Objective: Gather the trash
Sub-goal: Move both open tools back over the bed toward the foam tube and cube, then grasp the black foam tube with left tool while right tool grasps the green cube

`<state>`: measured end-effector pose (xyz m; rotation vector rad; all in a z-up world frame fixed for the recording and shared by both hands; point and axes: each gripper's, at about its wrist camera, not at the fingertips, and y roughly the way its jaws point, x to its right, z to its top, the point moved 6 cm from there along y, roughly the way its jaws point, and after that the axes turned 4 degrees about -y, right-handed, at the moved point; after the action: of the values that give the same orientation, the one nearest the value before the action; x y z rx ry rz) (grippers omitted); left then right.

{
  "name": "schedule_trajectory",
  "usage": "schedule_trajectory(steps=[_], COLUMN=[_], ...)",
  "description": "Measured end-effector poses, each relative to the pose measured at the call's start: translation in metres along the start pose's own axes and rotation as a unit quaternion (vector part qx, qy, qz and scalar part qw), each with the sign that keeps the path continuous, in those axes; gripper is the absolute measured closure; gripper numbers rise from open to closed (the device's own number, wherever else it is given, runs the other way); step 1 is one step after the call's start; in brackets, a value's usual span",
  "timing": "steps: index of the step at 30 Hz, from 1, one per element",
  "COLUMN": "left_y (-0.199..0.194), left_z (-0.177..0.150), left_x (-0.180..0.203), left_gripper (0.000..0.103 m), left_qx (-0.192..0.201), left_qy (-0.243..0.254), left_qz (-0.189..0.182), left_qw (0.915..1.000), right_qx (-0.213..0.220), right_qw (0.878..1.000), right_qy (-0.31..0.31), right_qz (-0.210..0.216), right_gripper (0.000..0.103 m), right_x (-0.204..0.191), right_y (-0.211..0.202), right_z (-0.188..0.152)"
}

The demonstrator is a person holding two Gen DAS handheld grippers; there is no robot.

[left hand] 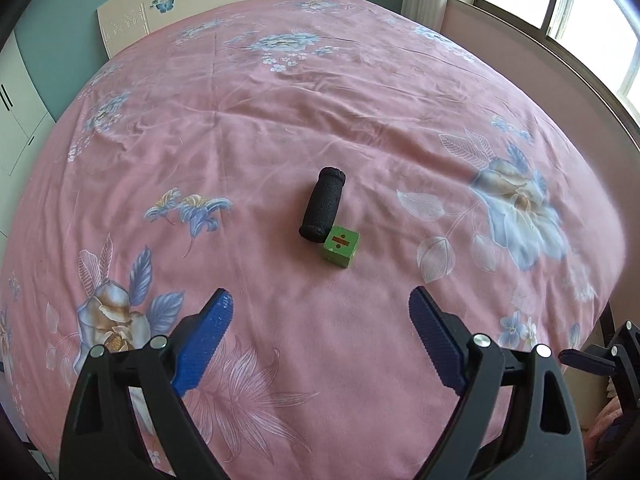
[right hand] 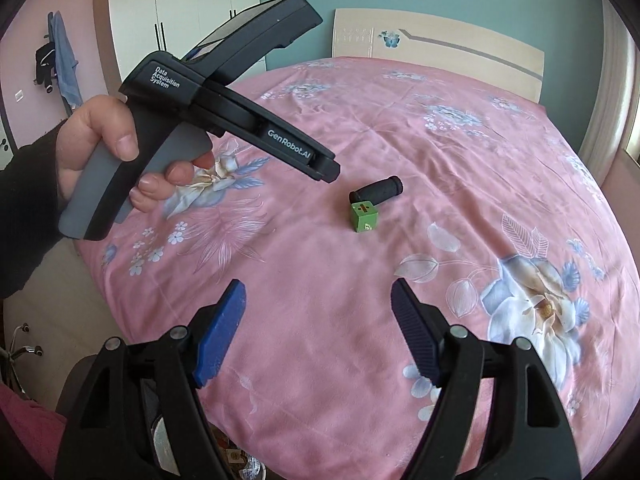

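Nearest in the left wrist view, the left gripper [left hand: 320,312] hangs above the bed with its blue ribbed fingers [left hand: 208,340] spread wide apart and nothing between them. In the right wrist view the right gripper [right hand: 316,312] likewise stands apart and empty over the near edge of the bed.

The landmark is the small green wooden cube [left hand: 341,247] with a red division sign on its top face. It sits on the pink floral bedsheet [left hand: 280,128], beyond both grippers' fingertips and well clear of them. Touching the cube's far-left corner lies the black foam cylinder [left hand: 322,208], on its side, its length running away from the cube towards the head of the bed. In the right wrist view the same cube [right hand: 363,216] and cylinder [right hand: 376,189] show, the cylinder just behind the cube.

Left of the cube in the right wrist view, a person's hand [right hand: 100,148] in a dark sleeve grips the grey handle of the left gripper's black body, held in the air above the sheet.

The sheet is lightly creased, printed with blue and white flowers. Beyond the cube, the cream headboard [left hand: 132,20] with a blue butterfly stands against a teal wall. Right of the cube is a bright window [left hand: 560,0] with a pale curtain; far left stands a white wardrobe [right hand: 180,8].
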<state>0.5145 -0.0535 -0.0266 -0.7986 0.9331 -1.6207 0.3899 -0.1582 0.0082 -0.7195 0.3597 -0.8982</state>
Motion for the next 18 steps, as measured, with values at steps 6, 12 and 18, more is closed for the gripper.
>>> schedule_trajectory(steps=[6, 12, 18], left_y=[0.05, 0.101, 0.134], left_z=[0.032, 0.053, 0.062], left_x=[0.002, -0.004, -0.002], left_gripper=[0.012, 0.012, 0.012], left_qx=[-0.014, -0.043, -0.058], left_qy=[-0.012, -0.025, -0.012], left_qz=[0.004, -0.001, -0.004], left_qw=[0.9998, 0.9987, 0.9983], right_qx=[-0.011, -0.023, -0.041], right_qw=[1.0, 1.0, 0.998], right_qy=[-0.002, -0.018, -0.039], right_qz=[0.005, 0.006, 0.004], right_gripper=[0.029, 0.029, 0.029], right_x=[0.022, 0.032, 0.038], right_y=[0.045, 0.091, 0.135], right_z=[0.013, 0.024, 0.035])
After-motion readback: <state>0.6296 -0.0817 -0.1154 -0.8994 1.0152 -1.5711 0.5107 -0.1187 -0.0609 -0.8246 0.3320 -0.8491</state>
